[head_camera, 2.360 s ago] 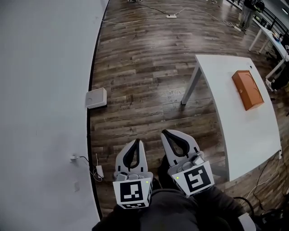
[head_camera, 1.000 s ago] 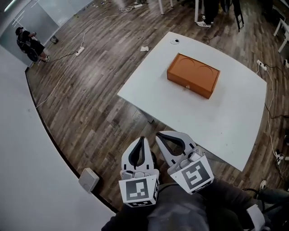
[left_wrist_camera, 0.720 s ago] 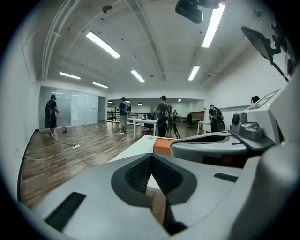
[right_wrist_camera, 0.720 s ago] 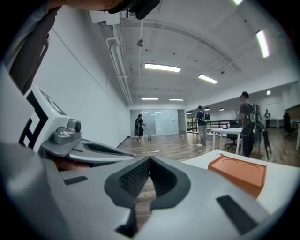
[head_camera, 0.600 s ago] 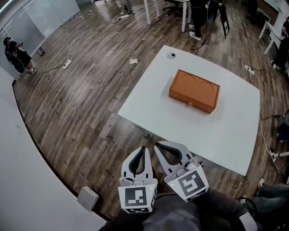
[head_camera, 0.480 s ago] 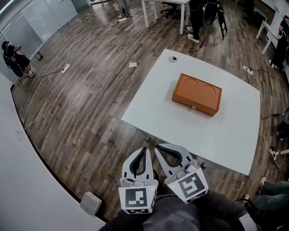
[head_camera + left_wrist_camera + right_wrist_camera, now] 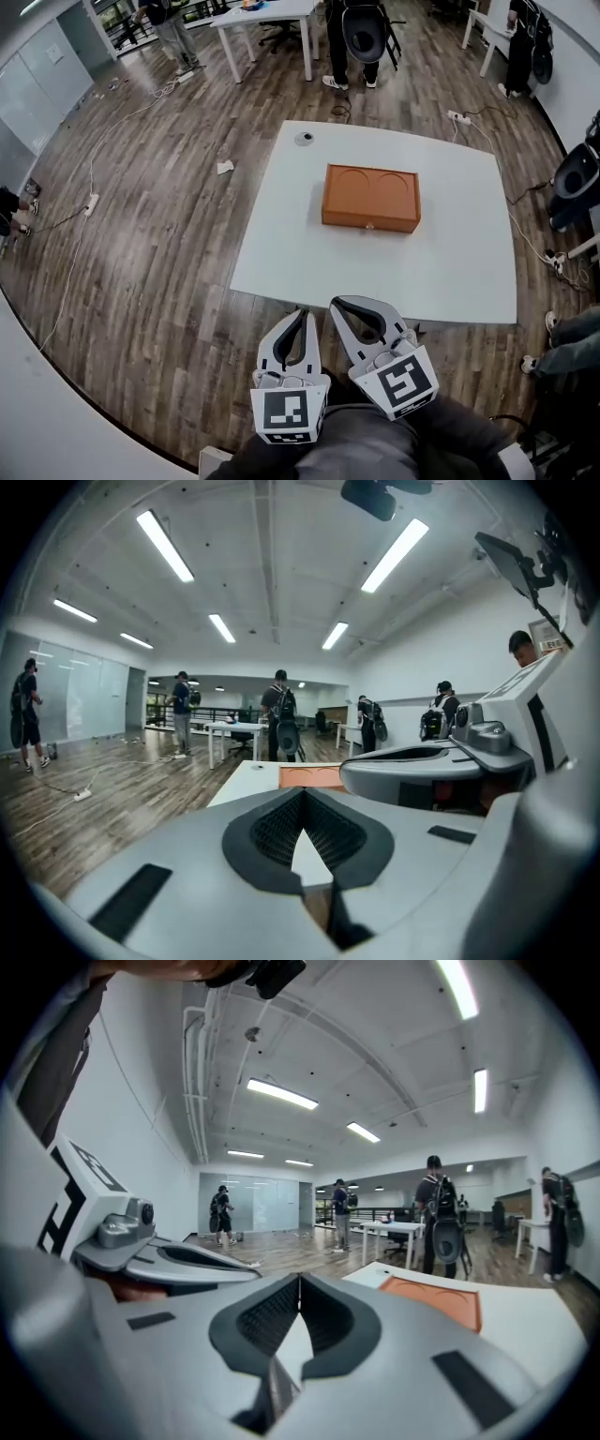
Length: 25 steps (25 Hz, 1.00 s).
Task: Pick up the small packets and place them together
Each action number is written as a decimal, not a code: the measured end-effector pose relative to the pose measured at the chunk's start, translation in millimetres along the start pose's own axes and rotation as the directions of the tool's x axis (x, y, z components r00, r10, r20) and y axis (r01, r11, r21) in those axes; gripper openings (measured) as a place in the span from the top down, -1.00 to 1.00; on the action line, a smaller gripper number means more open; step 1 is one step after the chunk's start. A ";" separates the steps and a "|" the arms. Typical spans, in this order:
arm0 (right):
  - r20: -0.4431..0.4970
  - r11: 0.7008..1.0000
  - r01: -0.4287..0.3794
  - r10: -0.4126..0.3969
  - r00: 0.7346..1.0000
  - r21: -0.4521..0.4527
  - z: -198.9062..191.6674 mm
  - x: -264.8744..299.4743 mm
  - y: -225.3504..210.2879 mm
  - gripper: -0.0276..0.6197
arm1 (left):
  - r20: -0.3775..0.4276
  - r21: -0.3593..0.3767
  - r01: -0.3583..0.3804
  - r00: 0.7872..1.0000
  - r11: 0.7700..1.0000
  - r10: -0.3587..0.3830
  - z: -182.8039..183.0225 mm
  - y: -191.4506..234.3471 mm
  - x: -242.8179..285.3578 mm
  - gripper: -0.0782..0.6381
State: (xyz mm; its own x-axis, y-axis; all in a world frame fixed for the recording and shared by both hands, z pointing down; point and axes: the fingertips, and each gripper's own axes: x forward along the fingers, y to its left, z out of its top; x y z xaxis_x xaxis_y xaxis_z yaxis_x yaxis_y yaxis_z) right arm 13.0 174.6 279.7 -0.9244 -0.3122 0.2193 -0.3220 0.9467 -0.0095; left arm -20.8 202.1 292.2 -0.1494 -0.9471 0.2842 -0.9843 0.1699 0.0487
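Observation:
No small packets show in any view. An orange box (image 7: 370,197) with two round hollows in its lid lies in the middle of a white table (image 7: 281,262). My left gripper (image 7: 299,315) and right gripper (image 7: 339,305) hang side by side over the wooden floor, just short of the table's near edge. Both are shut with nothing between the jaws. In the left gripper view the left gripper (image 7: 303,792) points at the orange box (image 7: 314,776), with the right gripper's body (image 7: 422,761) beside it. Past the right gripper (image 7: 300,1278) the box (image 7: 433,1303) shows to the right.
A small round object (image 7: 304,138) sits at the table's far left corner. A scrap of paper (image 7: 225,167) and cables (image 7: 75,234) lie on the floor. People (image 7: 347,56) stand by a chair (image 7: 366,28) and other desks (image 7: 262,14) beyond the table.
The head view has swung round: the wall dropped out of sight and the table with the orange box now lies straight ahead. Both grippers stayed shut and side by side.

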 end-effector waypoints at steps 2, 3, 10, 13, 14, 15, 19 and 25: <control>0.010 0.998 0.063 -0.063 0.998 0.000 3.9 -8.9 -20.6 0.90 | 0.010 0.015 0.042 0.999 0.999 -0.042 6.9 -10.9 10.6 0.79; 0.015 0.996 0.090 -0.090 0.996 0.001 6.0 -13.2 -29.5 0.90 | 0.013 0.019 0.058 0.998 0.998 -0.059 10.0 -15.5 14.8 0.79; 0.038 0.980 0.199 -0.200 0.979 0.027 9.2 -15.3 -69.7 0.90 | 0.006 0.074 0.127 0.992 0.989 -0.128 20.7 -24.9 43.8 0.79; 0.039 0.978 0.203 -0.205 0.978 0.041 5.3 -7.0 -80.6 0.90 | -0.014 0.085 0.134 0.991 0.987 -0.133 21.2 -22.9 59.3 0.79; 0.027 0.978 0.205 -0.206 0.978 0.049 0.2 -5.3 -83.7 0.90 | -0.027 0.082 0.138 0.990 0.987 -0.137 18.1 -23.4 64.6 0.79; 0.011 0.976 0.209 -0.210 0.978 0.060 -5.9 -3.5 -87.3 0.90 | -0.041 0.077 0.145 0.989 0.986 -0.142 13.9 -23.9 70.3 0.79; -0.040 0.969 0.229 -0.226 0.973 0.097 -26.5 7.1 -105.9 0.90 | -0.093 0.061 0.163 0.983 0.985 -0.157 -0.8 -23.6 91.0 0.79; -0.069 0.964 0.231 -0.223 0.972 0.132 -39.8 28.2 -130.6 0.90 | -0.137 0.061 0.161 0.979 0.985 -0.151 -5.7 -15.8 124.1 0.79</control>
State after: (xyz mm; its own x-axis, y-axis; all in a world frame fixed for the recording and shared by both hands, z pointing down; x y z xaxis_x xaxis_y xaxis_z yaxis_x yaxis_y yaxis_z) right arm 37.0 45.4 326.0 -0.8128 -0.5096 0.2823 -0.5507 0.8301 -0.0872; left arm -23.2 83.4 332.1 0.0155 -0.9153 0.4025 -0.9994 -0.0012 0.0357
